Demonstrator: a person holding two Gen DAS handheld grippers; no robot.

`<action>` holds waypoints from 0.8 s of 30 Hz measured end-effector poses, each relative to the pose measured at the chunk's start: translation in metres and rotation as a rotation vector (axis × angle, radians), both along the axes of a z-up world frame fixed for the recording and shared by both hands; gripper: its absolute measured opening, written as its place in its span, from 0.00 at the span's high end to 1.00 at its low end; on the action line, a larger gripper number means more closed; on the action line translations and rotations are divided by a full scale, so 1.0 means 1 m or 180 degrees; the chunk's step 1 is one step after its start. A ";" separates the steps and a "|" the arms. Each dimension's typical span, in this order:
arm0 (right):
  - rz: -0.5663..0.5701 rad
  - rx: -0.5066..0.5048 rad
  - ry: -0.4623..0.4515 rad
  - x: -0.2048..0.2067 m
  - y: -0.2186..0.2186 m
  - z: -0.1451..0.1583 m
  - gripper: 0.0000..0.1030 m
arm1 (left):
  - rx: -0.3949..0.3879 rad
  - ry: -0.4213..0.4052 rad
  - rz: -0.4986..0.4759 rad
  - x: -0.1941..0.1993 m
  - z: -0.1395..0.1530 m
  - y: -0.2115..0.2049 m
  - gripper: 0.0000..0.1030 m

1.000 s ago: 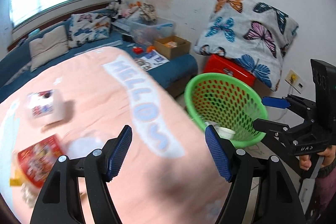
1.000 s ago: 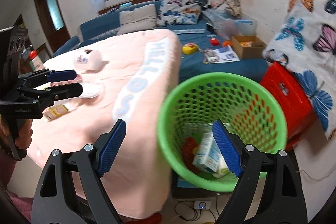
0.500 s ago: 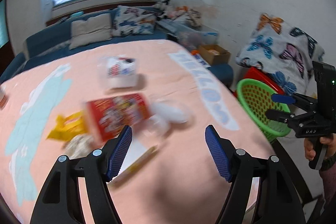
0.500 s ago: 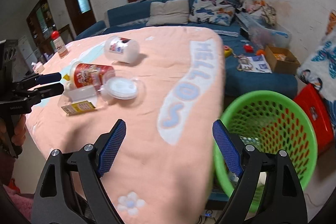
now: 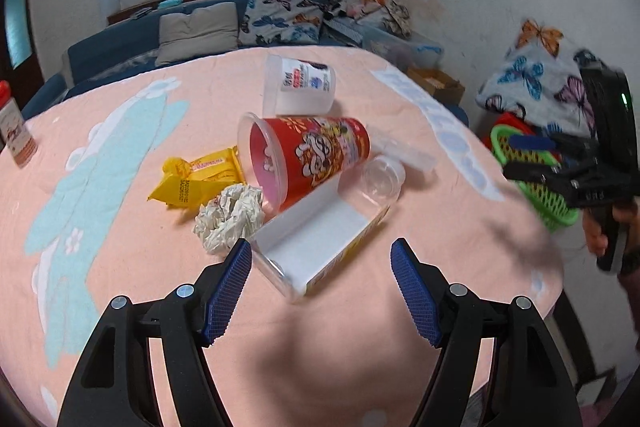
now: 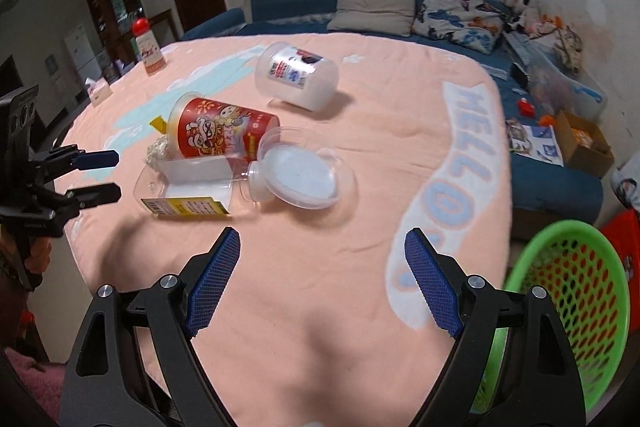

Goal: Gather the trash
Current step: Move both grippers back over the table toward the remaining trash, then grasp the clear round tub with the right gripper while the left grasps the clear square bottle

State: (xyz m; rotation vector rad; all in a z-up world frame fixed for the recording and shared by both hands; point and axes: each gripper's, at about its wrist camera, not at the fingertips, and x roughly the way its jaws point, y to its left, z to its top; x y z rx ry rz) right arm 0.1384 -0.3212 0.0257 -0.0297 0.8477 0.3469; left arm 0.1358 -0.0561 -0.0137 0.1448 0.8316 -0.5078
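Several pieces of trash lie clustered near the middle of the desk (image 5: 400, 327), which is covered with a peach-pink cloth bearing pale blue shapes and the word HELLO. Red printed plastic cup (image 5: 308, 157) on its side, mouth toward the left-wrist camera. Just beside its rim: crumpled white paper ball (image 5: 230, 217) and yellow snack wrapper (image 5: 198, 179), the wrapper touching the cup's rim. Against the cup's lower side lies a clear plastic package with white card insert and yellow edge (image 5: 320, 247), on its side. A clear round plastic lid (image 6: 302, 177) rests flat next to the package. Farther back, apart from the cluster, a frosted translucent cup with a red-and-blue label (image 5: 300, 89) lies tipped over.

Left tongs (image 5: 322, 285) hover above the near end of the clear package, blue pads wide apart, nothing between them. Right tongs (image 6: 324, 281) hover over bare cloth nearer the desk edge, pads also spread wide, empty.

Green perforated plastic basket (image 6: 568, 315) stands off the desk's edge, low at the right tongs' side; contents not discernible.

Small bottle with a red cap (image 6: 148, 49) stands upright at the far corner of the desk. Behind the desk: blue sofa (image 6: 552, 179) with a beige cushion (image 6: 374, 9) and butterfly-print pillows.
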 end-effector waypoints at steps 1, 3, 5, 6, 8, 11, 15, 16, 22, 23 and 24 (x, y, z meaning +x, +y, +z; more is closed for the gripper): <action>0.0017 -0.0004 0.0021 0.004 0.003 -0.002 0.18 | 0.0044 -0.0008 -0.0037 0.001 -0.001 -0.002 0.32; 0.0046 -0.0004 0.0055 0.011 0.008 -0.005 0.18 | 0.0104 -0.0018 -0.0175 0.005 -0.003 -0.007 0.32; 0.0059 -0.0004 0.0071 0.015 0.009 -0.007 0.18 | 0.0196 -0.0052 -0.0282 0.010 -0.005 -0.014 0.31; 0.0063 0.0002 0.0085 0.019 0.011 -0.009 0.18 | 0.0234 -0.0058 -0.0354 0.015 -0.006 -0.018 0.31; 0.0075 0.0012 0.0115 0.024 0.012 -0.011 0.18 | 0.0221 -0.0008 -0.0462 0.022 -0.008 -0.022 0.31; 0.0085 -0.0011 0.0151 0.028 0.012 -0.015 0.18 | 0.0310 0.0064 -0.0666 0.034 -0.015 -0.030 0.31; 0.0103 -0.0021 0.0184 0.033 0.011 -0.020 0.17 | 0.0385 0.0181 -0.0746 0.046 -0.023 -0.033 0.31; 0.0108 -0.0018 0.0192 0.034 0.010 -0.021 0.17 | 0.0391 0.0203 -0.0761 0.047 -0.024 -0.034 0.31; 0.0125 -0.0003 0.0245 0.043 0.009 -0.028 0.17 | 0.0413 0.0301 -0.0762 0.055 -0.034 -0.033 0.28; 0.0142 0.0001 0.0258 0.045 0.009 -0.029 0.17 | 0.0414 0.0309 -0.0768 0.055 -0.035 -0.033 0.28; 0.0163 -0.0001 0.0265 0.046 0.009 -0.030 0.17 | 0.0411 0.0320 -0.0781 0.054 -0.034 -0.034 0.28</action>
